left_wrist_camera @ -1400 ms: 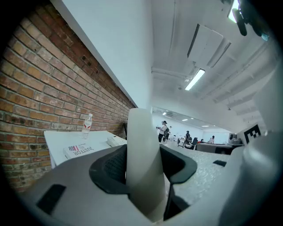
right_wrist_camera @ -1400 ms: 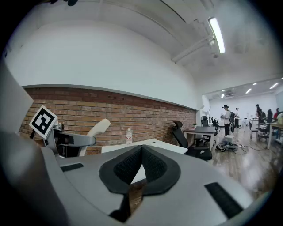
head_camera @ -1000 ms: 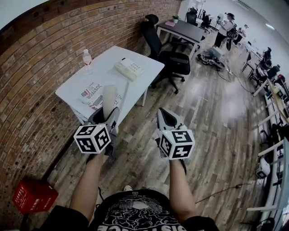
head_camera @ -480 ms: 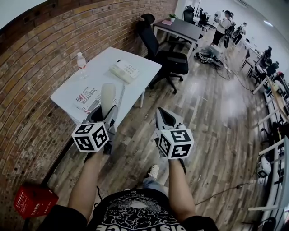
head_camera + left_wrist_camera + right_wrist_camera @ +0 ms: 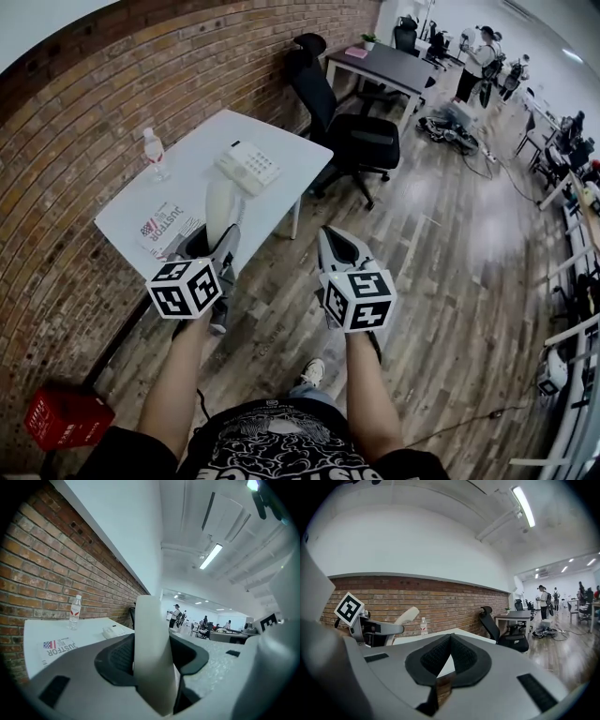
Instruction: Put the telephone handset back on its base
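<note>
Brick wall (image 5: 84,122) runs up the left of the head view, and a white table (image 5: 286,150) stands against it at the upper left, above a wood-plank floor (image 5: 441,281). The telephone base (image 5: 247,166) sits near the middle of that table with its cradle empty. A water bottle (image 5: 154,155) stands near the table's wall edge, and a printed paper (image 5: 169,225) lies at its near end, so the base is free to approach from the near side.

The left gripper (image 5: 214,246), at centre left of the frame, is clamped on the lower part of the handset (image 5: 221,202). The left gripper view shows both dark pads pressed against the pale bar. The handset stands nearly upright above the jaws, well apart from the base, and looks to be over the floor at the table's near edge. Gripping it low leaves the upper length free, which should help when it is laid across the cradle.

The right gripper (image 5: 450,641), at centre right of the head view, is empty. Its jaws meet at the tips and it hangs over the floor clear of the table, which suggests it has no part in this carry. A black office chair (image 5: 347,122) stands off the table's far corner, out of the way.

The carry to the table appears under way. The next move calls for tilting the handset flat and lining it up with the cradle.
</note>
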Demonstrator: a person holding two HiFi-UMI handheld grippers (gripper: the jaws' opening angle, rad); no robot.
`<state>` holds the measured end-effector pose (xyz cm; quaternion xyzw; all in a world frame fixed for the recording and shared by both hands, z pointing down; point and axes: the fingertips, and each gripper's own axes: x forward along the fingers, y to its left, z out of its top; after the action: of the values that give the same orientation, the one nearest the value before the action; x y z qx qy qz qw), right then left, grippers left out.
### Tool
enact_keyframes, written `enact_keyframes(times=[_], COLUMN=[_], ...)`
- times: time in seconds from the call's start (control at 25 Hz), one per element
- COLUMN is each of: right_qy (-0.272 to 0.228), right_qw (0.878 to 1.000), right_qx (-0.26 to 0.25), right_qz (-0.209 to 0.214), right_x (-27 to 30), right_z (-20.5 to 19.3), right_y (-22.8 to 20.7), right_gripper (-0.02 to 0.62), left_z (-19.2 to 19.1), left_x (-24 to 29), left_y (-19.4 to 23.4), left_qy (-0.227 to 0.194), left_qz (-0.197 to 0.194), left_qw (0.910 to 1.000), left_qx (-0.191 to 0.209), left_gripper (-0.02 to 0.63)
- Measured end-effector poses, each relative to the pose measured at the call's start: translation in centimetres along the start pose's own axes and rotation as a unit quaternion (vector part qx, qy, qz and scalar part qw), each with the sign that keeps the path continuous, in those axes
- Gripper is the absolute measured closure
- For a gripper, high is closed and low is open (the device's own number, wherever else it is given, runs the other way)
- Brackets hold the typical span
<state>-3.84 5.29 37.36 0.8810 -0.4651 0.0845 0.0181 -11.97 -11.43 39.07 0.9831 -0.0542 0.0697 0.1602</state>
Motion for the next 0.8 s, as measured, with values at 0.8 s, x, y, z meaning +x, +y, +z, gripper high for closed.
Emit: enact_keyframes(times=[0.8], right_qy=[0.009], right_qw=[0.998], right_qx=[0.002], right_qz=[0.069], right_x=[7.3], right_z=[1.7], right_y=[-15.8], right_gripper=[0.597], left_z=[0.8], left_x=[14.1], left_y=[-4.7], left_qy=[-0.007], left_qz=[0.083], left_qw=[0.9966], left_qx=[-0.003], left_gripper=[0.391])
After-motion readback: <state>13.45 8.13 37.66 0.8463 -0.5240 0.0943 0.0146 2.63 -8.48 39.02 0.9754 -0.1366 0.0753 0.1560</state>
